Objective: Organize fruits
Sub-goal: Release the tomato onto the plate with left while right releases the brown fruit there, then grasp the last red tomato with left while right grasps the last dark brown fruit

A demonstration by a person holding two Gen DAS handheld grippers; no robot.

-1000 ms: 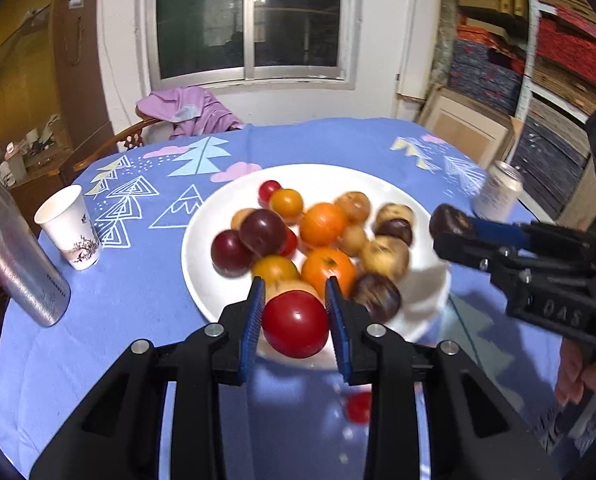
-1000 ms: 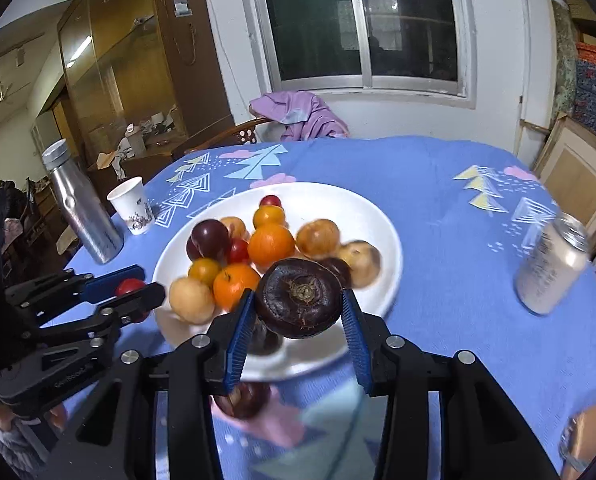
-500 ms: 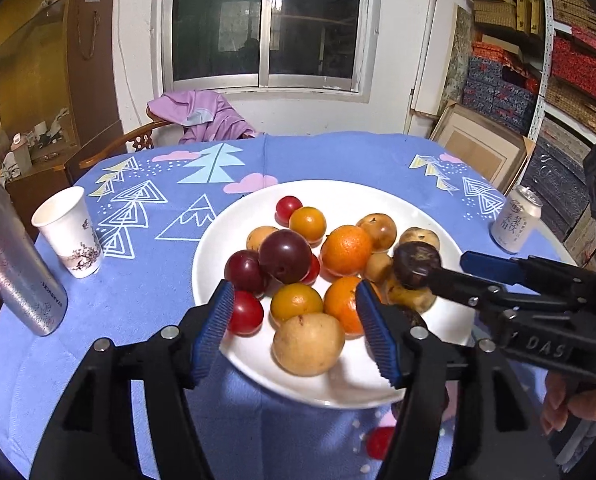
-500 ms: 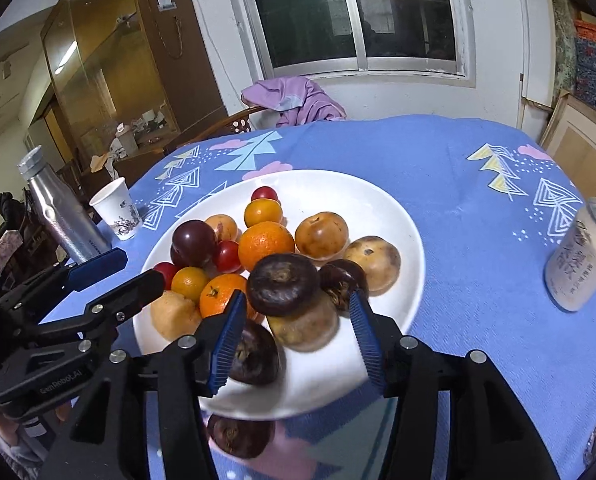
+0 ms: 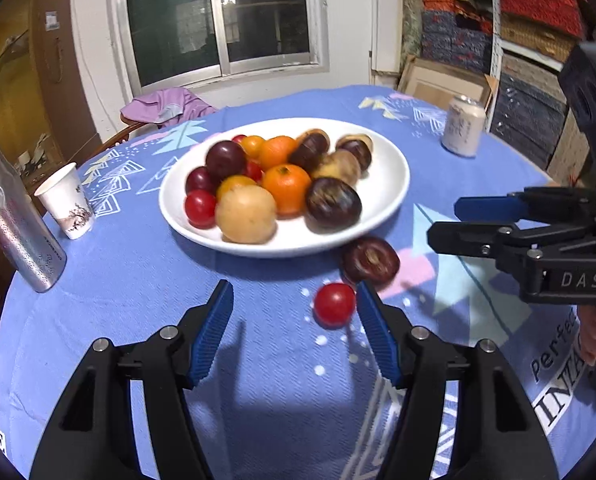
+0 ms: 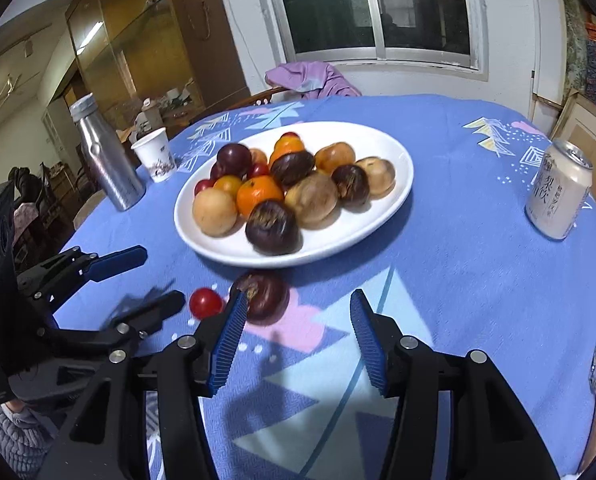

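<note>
Red and small, the cherry tomato (image 5: pixel 334 305) lies on the blue tablecloth (image 5: pixel 137 320), off the white plate (image 5: pixel 390 184) and just short of its near rim. It is round, so no long axis dictates the approach. The left gripper (image 5: pixel 293 332) hovers with its jaws apart and empty; the tomato sits just ahead of its tips, close to the right-hand finger rather than centred, so I judge a small shift toward that side is needed before closing.

Next along, the dark plum (image 5: pixel 370 259) rests on the cloth near the tomato and near the plate's rim, possibly touching it. The right gripper (image 6: pixel 295 336) also has its jaws apart with nothing between them. From its own camera the plum (image 6: pixel 263 296) lies ahead and to the left, partly hidden behind the tip of its left-hand finger. Each gripper is thus nearer its own fruit.

Around these, a metal bottle (image 5: pixel 13 216) and paper cup (image 5: pixel 67 200) stand well off at the left, and a drink can (image 5: pixel 462 126) at the far right. Nothing blocks either reach, though the two loose fruits lie close enough that the grippers could crowd one another.
</note>
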